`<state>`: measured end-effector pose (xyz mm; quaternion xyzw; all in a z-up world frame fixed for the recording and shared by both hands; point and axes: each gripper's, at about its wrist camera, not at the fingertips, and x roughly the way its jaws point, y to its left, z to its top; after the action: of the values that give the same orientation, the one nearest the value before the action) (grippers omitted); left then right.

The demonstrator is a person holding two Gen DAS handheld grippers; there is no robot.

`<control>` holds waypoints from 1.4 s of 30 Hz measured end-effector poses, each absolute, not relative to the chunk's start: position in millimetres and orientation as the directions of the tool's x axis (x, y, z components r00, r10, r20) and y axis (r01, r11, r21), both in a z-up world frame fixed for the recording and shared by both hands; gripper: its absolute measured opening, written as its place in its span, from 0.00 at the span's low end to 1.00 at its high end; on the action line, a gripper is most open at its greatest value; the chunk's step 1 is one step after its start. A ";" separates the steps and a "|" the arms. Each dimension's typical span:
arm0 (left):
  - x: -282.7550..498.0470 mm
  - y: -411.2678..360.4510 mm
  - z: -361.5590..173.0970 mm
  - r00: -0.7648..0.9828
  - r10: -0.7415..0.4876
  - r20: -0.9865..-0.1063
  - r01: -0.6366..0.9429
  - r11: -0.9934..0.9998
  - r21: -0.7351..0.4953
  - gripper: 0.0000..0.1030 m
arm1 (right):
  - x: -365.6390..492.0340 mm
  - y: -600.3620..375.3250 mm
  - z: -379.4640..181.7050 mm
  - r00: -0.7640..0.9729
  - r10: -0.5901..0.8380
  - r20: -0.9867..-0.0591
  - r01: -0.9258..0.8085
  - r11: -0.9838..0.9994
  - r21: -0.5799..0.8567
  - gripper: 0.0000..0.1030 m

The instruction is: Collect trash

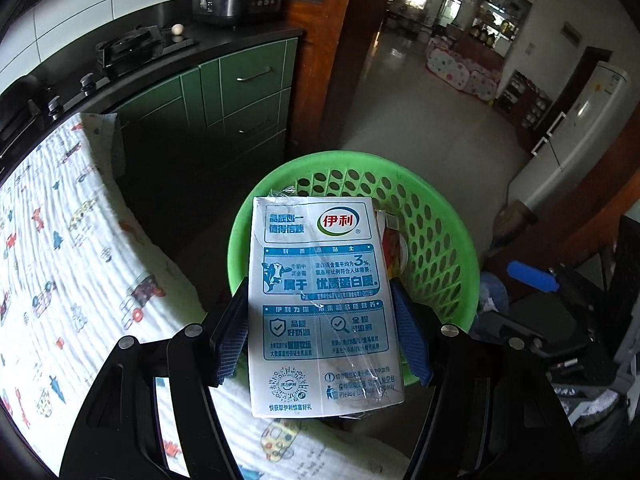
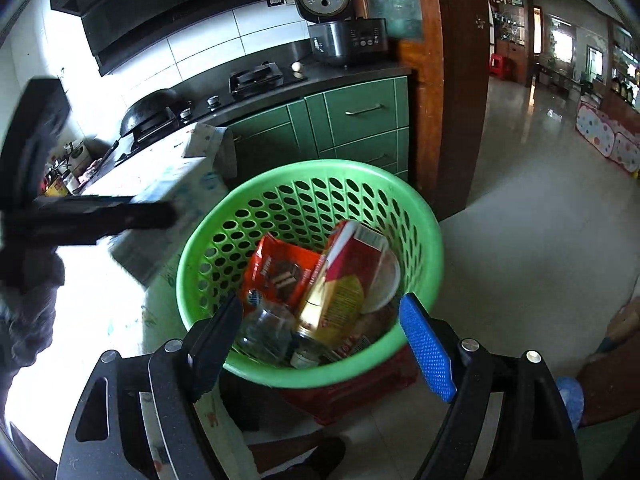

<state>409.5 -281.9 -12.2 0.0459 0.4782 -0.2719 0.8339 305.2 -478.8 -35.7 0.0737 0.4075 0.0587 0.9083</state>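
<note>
Green plastic with round holes makes up the basket (image 1: 436, 240), which sits just beside the table (image 1: 60, 248) on a red stool (image 2: 360, 392) that shows under its rim in the right wrist view. A white quilted cloth (image 1: 80, 216) printed with small cars and planes covers the table.

The left tongs (image 1: 320, 328) pinch a white and blue milk carton (image 1: 320, 300) between their 2 blue pads (image 1: 412, 340), gripping its long sides. The carton is flattened, with printed Chinese text, a cow drawing and a QR code facing the camera, and a strip of clear plastic lies across its face. Its far end hangs over the near rim of the basket; its near end lies over the edge of the table.

The right tongs (image 2: 320, 344) are spread wide and hold nothing. They hover above the near rim of the basket (image 2: 312, 184), with 1 finger on each side of the opening. Inside the basket lie a red snack wrapper (image 2: 280, 272), a red and yellow carton (image 2: 344, 280) leaning against the far wall, a clear glass jar (image 2: 268, 328) at the near side and a small white cap (image 2: 304, 358) beside it. A blurred dark shape at the left of this view is the left gripper arm (image 2: 92, 216).

Behind, green cabinets (image 2: 360, 120) carry a black stove top (image 2: 256, 80), a wok (image 2: 148, 108) and an open rice cooker (image 2: 344, 36).
</note>
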 end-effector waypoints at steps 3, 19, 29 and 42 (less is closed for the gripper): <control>423.3 -299.4 -21.0 0.395 -0.393 -0.830 0.505 0.848 -0.162 0.64 | 301.2 -481.2 -42.6 0.656 0.174 -0.734 -0.045 0.980 0.192 0.75; 423.2 -295.3 -21.8 0.444 -0.411 -0.796 0.506 0.849 -0.156 0.78 | 286.3 -471.7 -46.3 0.682 0.134 -0.719 0.001 0.983 0.184 0.78; 357.9 -232.3 19.4 0.565 -0.397 -0.723 0.462 0.878 -0.122 0.91 | 257.6 -429.1 -23.9 0.701 0.110 -0.704 -0.029 0.992 0.126 0.84; 267.6 -132.7 39.4 0.675 -0.328 -0.661 0.344 0.932 -0.111 0.93 | 212.7 -370.8 -7.3 0.719 0.104 -0.687 -0.058 0.994 0.089 0.89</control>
<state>267.6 -132.7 39.4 0.0116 0.3590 -0.1835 0.9150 212.7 -370.8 -7.3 0.0305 0.3723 0.0436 0.9266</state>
